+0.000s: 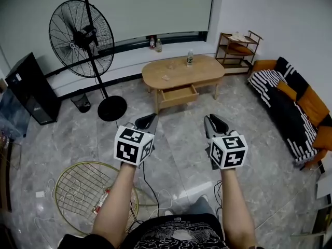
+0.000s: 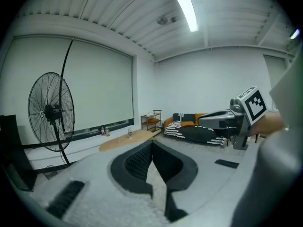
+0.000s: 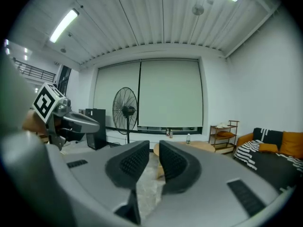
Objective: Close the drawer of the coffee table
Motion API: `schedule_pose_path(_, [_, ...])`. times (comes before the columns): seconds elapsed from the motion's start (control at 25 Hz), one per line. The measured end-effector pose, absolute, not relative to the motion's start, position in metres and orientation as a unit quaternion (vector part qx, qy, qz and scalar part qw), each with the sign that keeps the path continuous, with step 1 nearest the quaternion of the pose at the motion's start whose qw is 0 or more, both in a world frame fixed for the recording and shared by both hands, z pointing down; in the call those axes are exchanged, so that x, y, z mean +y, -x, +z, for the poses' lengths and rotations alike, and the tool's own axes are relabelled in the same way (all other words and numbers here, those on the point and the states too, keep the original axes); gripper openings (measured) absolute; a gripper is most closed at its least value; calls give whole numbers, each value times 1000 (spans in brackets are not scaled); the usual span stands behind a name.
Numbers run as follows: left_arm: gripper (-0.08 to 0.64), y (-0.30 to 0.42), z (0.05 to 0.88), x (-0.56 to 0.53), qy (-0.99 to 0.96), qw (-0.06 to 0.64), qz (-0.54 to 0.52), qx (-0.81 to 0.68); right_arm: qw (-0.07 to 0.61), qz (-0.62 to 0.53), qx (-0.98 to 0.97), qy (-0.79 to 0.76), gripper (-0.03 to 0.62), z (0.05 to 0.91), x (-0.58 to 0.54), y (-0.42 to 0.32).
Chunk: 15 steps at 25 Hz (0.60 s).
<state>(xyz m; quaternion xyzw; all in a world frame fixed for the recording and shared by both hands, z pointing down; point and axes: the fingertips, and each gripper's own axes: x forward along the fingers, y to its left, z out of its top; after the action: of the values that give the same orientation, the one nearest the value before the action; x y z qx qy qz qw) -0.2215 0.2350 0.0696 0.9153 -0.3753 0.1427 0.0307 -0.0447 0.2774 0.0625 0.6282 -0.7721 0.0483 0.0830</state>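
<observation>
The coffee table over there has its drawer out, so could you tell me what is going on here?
A person stands well back from the coffee table, holding a gripper in each hand. The drawer is pulled out and nothing touches it. The left gripper is shut and empty; the right gripper has its jaws slightly apart, also with nothing between them. Both point toward the coffee table but are far short of it, so closing has not begun.

Grey tongs (image 1: 149, 119), marker cubes (image 1: 133, 145), black printed shirt (image 1: 176, 235)
</observation>
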Motion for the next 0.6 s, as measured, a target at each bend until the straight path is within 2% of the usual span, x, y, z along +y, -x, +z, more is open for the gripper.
schedule_pose_path(0.6, [2,184,79,170,-909,34,146,-389,86,56,-787,-608,181,78,210,6])
